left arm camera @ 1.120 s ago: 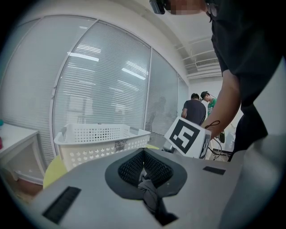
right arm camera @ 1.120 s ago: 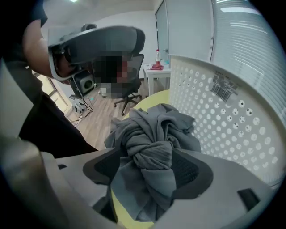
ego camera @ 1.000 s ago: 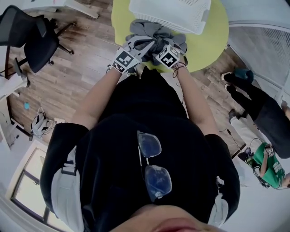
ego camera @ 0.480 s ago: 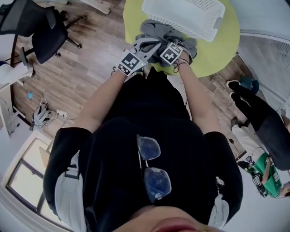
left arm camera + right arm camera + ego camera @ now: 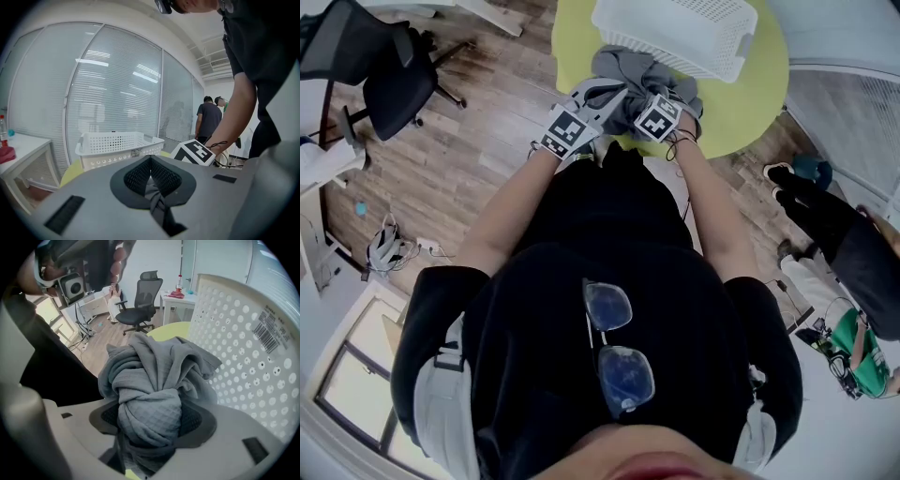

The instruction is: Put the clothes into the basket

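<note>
A crumpled grey garment [image 5: 645, 73] lies on the round yellow-green table [image 5: 745, 103], against the near wall of the white perforated basket [image 5: 675, 28]. My left gripper [image 5: 611, 94] reaches into the garment's left side. In the left gripper view it [image 5: 151, 187] is shut on a thin twisted strip of grey cloth [image 5: 154, 199]. My right gripper [image 5: 639, 97] is at the garment's near edge. Its jaws [image 5: 150, 420] are closing on a thick knot of the garment [image 5: 152, 404], which fills the gap between the pads. The basket [image 5: 248, 352] stands just right of that bundle.
A black office chair [image 5: 384, 75] stands on the wood floor at the left, with cables [image 5: 384, 253] further along. A person in dark clothes [image 5: 834, 225] is at the right. People [image 5: 208, 117] stand by the glass wall beyond the basket [image 5: 117, 145].
Both grippers have stayed on the grey garment by the basket, with the right one pushed slightly further into the cloth. The head view has shifted a little.
</note>
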A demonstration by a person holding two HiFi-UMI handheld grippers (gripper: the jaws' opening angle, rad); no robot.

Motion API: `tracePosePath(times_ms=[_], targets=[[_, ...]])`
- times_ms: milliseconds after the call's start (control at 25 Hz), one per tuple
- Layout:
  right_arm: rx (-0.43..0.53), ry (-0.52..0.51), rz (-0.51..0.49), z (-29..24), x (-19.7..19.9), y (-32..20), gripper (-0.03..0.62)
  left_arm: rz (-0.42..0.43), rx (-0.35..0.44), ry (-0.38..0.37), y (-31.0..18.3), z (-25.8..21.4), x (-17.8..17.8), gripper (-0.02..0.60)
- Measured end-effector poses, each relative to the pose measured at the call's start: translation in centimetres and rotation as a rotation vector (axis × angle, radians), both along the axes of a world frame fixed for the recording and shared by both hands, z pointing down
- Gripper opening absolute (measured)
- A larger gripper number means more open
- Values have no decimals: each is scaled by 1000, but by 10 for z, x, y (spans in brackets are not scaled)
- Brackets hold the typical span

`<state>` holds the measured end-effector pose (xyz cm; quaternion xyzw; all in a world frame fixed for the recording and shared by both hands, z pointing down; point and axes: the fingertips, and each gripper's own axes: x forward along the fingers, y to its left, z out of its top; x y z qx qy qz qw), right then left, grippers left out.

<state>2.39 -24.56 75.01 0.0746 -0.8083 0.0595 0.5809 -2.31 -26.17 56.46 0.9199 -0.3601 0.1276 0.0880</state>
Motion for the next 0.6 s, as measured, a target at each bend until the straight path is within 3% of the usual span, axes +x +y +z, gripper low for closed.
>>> tracePosePath(times_ms=[320,600], targets=[[-15,-22,-1,-46,-3,14,322,26,22,11,6,-19,0,10],[47,-21,-34,-95,-5,26,322,52,46,42,14,-44,2,9]])
